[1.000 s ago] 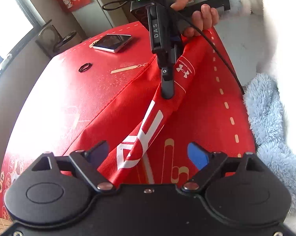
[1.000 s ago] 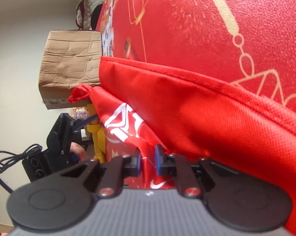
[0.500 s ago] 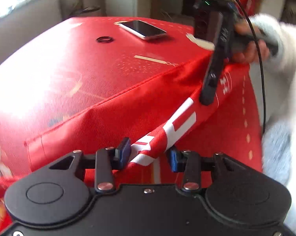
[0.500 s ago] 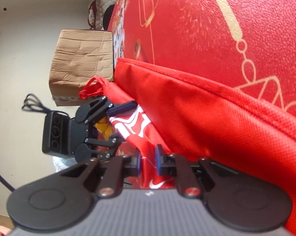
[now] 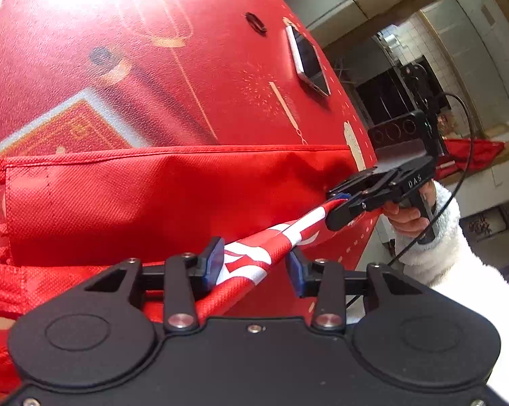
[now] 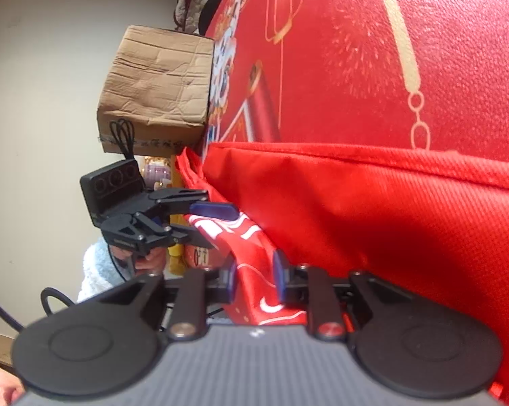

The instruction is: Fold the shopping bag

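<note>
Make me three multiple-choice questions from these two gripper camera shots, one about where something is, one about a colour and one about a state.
1. Where does the smartphone lie?
A. on the red tablecloth, beyond the shopping bag
B. inside the bag
C. on the cardboard box

2. What colour is the print on the bag edge that both grippers hold?
A. black
B. white
C. green

3. How is the left gripper set?
A. shut on bare table
B. open, bag edge between its fingers, pads apart from it
C. nowhere near the bag

Answers: 1 A, the phone rests on the cloth past the bag's hem. 2 B, white marks on red fabric. 3 B, gaps show beside the fabric, while the right gripper pinches it.
</note>
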Demonstrator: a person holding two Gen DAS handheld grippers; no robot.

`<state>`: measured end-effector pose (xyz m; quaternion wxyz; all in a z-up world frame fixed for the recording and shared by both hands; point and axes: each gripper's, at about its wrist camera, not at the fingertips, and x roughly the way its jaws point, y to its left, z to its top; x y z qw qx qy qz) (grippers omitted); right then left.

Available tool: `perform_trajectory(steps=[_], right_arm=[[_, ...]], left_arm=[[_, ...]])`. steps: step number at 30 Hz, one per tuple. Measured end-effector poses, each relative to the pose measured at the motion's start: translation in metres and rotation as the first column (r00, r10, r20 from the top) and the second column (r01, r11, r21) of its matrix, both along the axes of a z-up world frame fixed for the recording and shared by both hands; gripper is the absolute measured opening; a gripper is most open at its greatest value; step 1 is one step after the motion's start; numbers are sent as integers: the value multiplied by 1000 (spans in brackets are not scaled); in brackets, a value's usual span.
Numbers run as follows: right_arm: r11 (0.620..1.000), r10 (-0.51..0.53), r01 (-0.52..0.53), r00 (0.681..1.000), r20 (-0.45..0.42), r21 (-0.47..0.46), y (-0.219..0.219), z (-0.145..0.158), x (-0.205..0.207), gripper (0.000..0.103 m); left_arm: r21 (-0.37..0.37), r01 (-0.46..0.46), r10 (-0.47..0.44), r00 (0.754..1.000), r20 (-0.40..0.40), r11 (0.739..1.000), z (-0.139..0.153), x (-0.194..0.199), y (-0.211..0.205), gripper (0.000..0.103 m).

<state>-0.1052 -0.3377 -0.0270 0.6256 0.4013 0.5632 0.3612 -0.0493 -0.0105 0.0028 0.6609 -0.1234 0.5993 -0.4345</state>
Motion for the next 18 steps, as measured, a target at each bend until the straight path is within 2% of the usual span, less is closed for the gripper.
perform_trajectory(steps=[2, 4, 5, 7, 8, 9, 10, 12, 13, 16, 18], right_arm=[[999, -7, 9, 999, 42, -47, 0, 8, 1, 25], [993, -29, 43, 992, 124, -112, 0, 23, -4, 28], [985, -50, 80, 981, 189, -154, -1, 33, -10, 32], [962, -75, 153, 944, 320, -227, -2, 53, -24, 31], [950, -71, 180, 919, 388, -255, -4, 63, -33, 25], [937, -63, 209, 889, 453, -280, -5, 74, -43, 14], [920, -41, 234, 854, 518, -313, -3, 84, -53, 11], [879, 53, 259, 781, 623, -400, 7, 99, -75, 10], [850, 126, 267, 732, 669, -453, 17, 106, -88, 10], [747, 360, 287, 584, 728, -599, 50, 108, -120, 10], [653, 513, 330, 469, 719, -682, 75, 101, -137, 10]], left_arm=[[1, -21, 21, 999, -36, 1000, -5, 6, -2, 42], [3, -36, 37, 997, -64, 999, -8, 10, -3, 41], [4, -42, 42, 996, -75, 999, -9, 11, -2, 41], [2, -38, 38, 997, -72, 999, -10, 12, -4, 41], [2, -34, 34, 997, -68, 999, -10, 12, -5, 41], [2, -31, 31, 998, -64, 1000, -10, 12, -5, 41], [2, -26, 27, 998, -58, 1000, -9, 12, -6, 41], [-1, -26, 25, 998, -59, 1000, -10, 13, -5, 41], [-3, -26, 26, 998, -61, 1000, -11, 13, -5, 41], [-9, -25, 24, 998, -66, 1000, -11, 15, -4, 41], [-18, -20, 19, 998, -66, 1000, -12, 15, -1, 41]])
